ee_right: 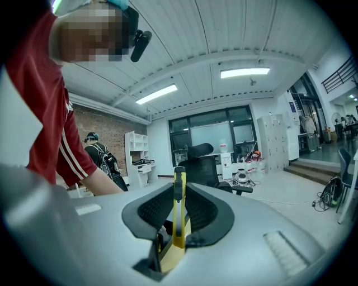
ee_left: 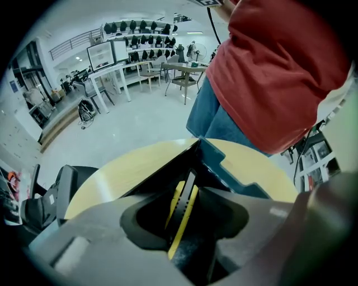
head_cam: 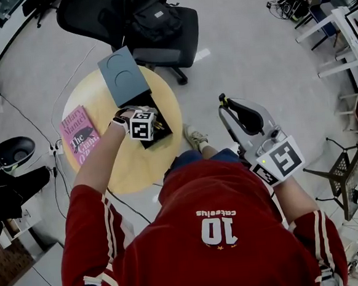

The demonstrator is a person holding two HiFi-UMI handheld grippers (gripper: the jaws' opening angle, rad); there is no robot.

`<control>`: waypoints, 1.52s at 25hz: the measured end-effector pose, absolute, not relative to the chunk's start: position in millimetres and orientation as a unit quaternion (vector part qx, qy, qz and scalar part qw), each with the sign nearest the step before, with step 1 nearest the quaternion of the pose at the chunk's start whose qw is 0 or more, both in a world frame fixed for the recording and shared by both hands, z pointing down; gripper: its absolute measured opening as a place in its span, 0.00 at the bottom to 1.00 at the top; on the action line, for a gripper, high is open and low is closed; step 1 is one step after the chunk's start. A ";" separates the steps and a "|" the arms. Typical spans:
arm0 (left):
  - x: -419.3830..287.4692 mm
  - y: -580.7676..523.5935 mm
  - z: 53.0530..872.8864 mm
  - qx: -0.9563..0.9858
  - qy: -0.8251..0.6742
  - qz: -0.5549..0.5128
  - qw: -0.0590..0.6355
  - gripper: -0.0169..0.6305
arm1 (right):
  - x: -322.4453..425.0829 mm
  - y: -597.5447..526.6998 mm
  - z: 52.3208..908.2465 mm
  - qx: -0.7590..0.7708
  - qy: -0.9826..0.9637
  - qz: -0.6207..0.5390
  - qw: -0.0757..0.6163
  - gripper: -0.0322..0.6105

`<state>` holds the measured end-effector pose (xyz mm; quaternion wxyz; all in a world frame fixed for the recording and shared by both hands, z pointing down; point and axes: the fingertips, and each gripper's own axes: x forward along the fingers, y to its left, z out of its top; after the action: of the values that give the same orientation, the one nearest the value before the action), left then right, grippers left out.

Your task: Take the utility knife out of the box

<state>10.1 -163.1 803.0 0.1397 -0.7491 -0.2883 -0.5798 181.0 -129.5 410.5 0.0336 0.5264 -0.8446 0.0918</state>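
Though pinched edge-on by the closed jaws of the left gripper (ee_left: 187,195), utility knife (ee_left: 180,223) sits inside box (ee_left: 226,165) on tabletop (ee_left: 112,176); right gripper (ee_right: 178,220) (raised clear) clamps second knife (ee_right: 179,192). Risk: narrow pinch twists on lifting, so the knife snags the box wall and drops.

Head view: left tongs (ee_left: 189,184) hidden beneath their marker cube (head_cam: 142,125); book (head_cam: 76,136) title partly covered by the forearm. Gripper views: near ends of left knife (ee_left: 182,215) and right knife (ee_right: 179,223) hidden inside left and right tongs (ee_right: 178,187).
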 end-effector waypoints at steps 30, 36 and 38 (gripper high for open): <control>7.4 -177.4 769.6 -0.759 -0.263 -0.568 0.182 0.23 | 189.3 -136.4 401.8 0.523 -0.847 0.090 0.016 0.15; 9.1 -184.1 750.0 -0.775 -0.240 -0.555 0.183 0.23 | 183.8 -142.7 390.6 0.518 -0.851 0.083 0.013 0.15; 7.0 -185.1 745.8 -0.784 -0.229 -0.548 0.181 0.23 | 179.7 -142.4 389.3 0.519 -0.851 0.082 0.010 0.15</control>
<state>7.0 -185.1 745.8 0.1808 -0.7838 -0.2291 -0.5481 179.7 -142.4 389.3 0.0101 0.5194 -0.8505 0.0817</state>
